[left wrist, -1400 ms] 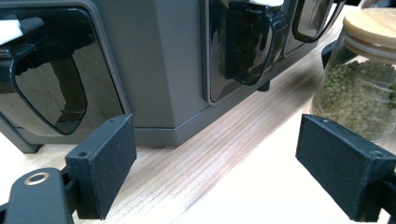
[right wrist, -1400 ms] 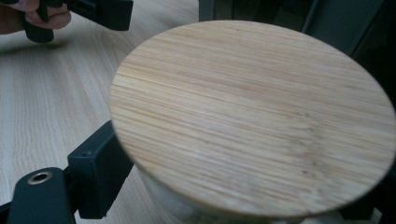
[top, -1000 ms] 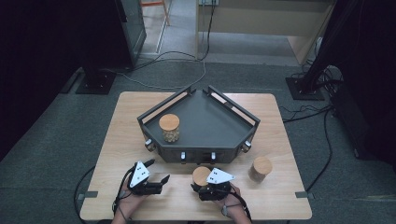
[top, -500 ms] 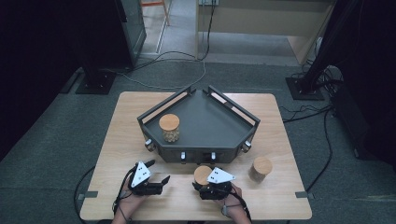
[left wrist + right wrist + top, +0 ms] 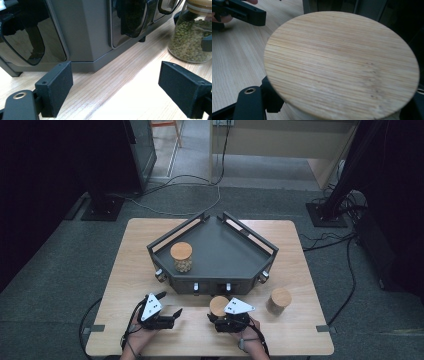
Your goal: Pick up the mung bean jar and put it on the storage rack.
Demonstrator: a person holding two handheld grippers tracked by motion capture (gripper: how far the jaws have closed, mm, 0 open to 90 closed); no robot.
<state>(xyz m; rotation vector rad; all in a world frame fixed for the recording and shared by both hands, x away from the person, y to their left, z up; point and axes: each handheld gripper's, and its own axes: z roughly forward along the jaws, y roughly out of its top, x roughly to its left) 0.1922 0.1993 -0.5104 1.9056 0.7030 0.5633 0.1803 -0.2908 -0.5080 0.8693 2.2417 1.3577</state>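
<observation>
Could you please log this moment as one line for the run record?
right gripper: shut on jar, on table before tray | left gripper: open, empty | other jars: one in tray, one on table

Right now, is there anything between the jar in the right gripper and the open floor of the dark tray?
Yes: the tray's front wall rises directly behind the jar of green beans that the right gripper clamps. Past that wall the tray floor is bare; the other jar stands far to the left.
</observation>
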